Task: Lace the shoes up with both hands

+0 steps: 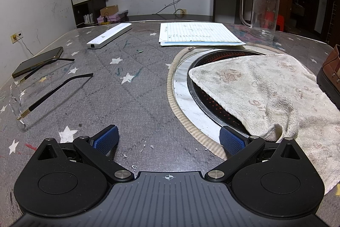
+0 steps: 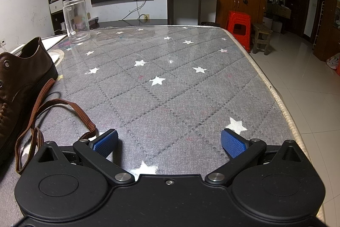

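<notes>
A brown leather shoe [image 2: 19, 82] with metal eyelets lies at the left edge of the right wrist view; only its heel end [image 1: 330, 76] shows at the far right of the left wrist view. Its brown flat lace [image 2: 63, 107] trails loose over the table, looping to just left of my right gripper's left finger. My right gripper [image 2: 169, 143] is open above bare table, nothing between its blue pads. My left gripper [image 1: 167, 139] is open too, low over the table, its right pad [image 1: 231, 143] next to the corner of a stained white towel [image 1: 265, 95].
The grey star-patterned table cover [image 2: 170, 88] ends at the right edge, with tiled floor beyond. On the table are a round cooktop inset [image 1: 204, 82] under the towel, eyeglasses [image 1: 31, 99], a phone [image 1: 38, 62], a white bar [image 1: 109, 35], lined paper [image 1: 197, 34] and a clear jug [image 1: 264, 14].
</notes>
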`<action>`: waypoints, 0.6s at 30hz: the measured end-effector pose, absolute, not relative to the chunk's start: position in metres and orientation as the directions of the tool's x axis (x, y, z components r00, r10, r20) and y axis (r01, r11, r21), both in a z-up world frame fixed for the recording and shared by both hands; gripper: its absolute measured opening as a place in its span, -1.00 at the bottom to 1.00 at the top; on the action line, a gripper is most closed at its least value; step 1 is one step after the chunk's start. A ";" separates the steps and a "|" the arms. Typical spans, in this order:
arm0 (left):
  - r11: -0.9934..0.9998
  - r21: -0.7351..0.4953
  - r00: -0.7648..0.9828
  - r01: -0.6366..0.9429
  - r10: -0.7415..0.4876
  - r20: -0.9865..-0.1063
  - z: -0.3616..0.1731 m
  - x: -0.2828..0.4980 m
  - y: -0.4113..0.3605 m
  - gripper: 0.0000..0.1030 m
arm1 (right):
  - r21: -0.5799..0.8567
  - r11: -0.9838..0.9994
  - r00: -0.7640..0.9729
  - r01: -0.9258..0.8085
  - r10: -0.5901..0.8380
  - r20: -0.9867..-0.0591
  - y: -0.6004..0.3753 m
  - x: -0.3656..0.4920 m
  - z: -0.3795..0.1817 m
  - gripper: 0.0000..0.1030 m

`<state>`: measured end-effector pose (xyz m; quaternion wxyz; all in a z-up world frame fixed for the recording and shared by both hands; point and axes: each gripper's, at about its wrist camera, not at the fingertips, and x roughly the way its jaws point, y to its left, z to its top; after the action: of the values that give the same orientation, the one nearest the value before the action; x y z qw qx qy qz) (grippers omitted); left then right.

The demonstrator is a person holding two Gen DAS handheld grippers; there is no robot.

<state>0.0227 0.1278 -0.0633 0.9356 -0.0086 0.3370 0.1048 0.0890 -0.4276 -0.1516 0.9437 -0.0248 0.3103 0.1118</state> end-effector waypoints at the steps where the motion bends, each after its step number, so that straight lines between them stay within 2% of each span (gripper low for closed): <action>1: 0.978 0.054 0.751 -0.202 0.190 -0.632 -0.063 0.023 0.128 0.99 | 0.023 0.974 0.782 -0.226 0.196 -0.591 -0.427 0.089 -0.152 1.00; 18: 0.978 0.055 0.751 -0.202 0.191 -0.632 -0.063 0.023 0.128 0.99 | 0.024 0.974 0.782 -0.227 0.197 -0.591 -0.415 0.083 -0.158 1.00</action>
<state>0.0229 0.1276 -0.0635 0.9356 -0.0085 0.3370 0.1049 0.0827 -0.4145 -0.1581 0.9437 -0.0240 0.3102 0.1122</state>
